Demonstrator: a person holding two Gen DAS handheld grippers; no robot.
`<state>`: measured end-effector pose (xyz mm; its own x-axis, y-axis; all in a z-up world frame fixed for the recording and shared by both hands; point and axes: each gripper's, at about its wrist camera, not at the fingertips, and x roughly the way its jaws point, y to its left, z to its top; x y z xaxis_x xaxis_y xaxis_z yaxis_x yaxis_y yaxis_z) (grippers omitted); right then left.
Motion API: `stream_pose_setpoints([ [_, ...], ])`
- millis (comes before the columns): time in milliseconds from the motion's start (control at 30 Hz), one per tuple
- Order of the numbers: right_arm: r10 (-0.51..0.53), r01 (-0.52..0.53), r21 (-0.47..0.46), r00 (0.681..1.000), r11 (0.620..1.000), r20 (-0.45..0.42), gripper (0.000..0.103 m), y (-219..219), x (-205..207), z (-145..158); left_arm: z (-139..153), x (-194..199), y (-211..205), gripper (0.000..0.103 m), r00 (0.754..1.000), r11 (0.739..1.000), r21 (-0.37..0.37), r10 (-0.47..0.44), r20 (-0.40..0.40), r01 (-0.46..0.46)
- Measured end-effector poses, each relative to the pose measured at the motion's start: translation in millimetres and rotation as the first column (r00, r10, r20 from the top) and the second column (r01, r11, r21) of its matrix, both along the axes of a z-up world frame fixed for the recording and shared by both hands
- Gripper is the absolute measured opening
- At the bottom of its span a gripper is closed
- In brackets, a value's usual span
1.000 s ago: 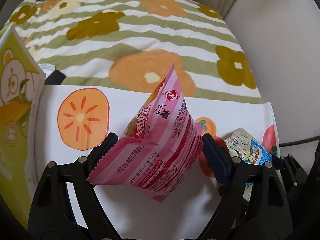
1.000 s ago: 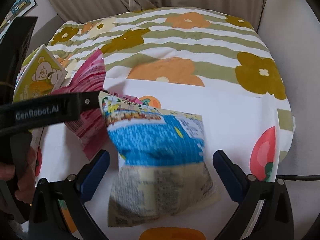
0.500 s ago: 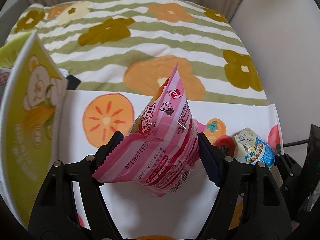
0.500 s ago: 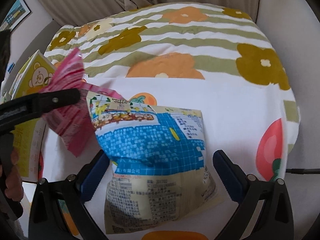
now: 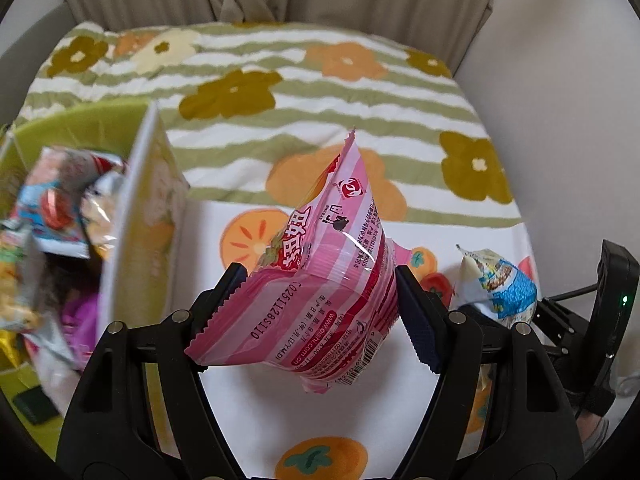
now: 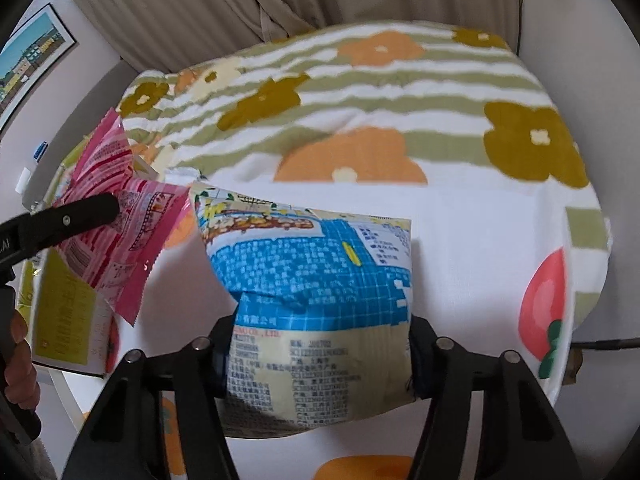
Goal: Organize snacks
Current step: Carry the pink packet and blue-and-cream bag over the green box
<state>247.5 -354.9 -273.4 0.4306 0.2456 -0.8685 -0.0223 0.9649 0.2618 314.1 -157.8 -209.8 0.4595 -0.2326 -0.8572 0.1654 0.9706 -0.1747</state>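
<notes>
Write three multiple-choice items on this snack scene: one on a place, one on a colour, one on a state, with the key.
1. Where is the open green box in the left wrist view?
A. Left of the pink packet
B. Right of it
C. Under the curtain

2. What is the main colour of the packet in the left gripper?
A. Green
B. Pink
C. Black

3. How does the blue and cream packet stand with the right gripper?
A. Lying untouched far from it
B. Between its closing jaws
C. Inside the box

Key: 1 A, the box sits at the left edge; 2 B, pink stripes show; 3 B, both fingers flank its lower half.
</notes>
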Motion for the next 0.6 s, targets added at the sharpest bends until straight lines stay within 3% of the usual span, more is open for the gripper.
stream_pose_setpoints([
  [167, 0.011, -0.009, -0.019, 0.996, 1.0, 0.089, 0.058, 28, -2, 52, 42, -10, 36, 0.072, 0.997, 0.999, -0.03, -0.007, 0.071, 0.009],
  [400, 0.074, -0.08, 0.02, 0.975, 0.997, 0.21, 0.058, 110, 2, 124, 100, -21, 128, 0.072, 0.985, 0.998, -0.042, 0.044, 0.165, -0.038],
  [600, 0.131, -0.147, 0.039, 0.953, 0.988, 0.272, 0.058, 187, 14, 155, 121, -13, 212, 0.072, 0.975, 0.993, -0.035, 0.114, 0.189, -0.109],
])
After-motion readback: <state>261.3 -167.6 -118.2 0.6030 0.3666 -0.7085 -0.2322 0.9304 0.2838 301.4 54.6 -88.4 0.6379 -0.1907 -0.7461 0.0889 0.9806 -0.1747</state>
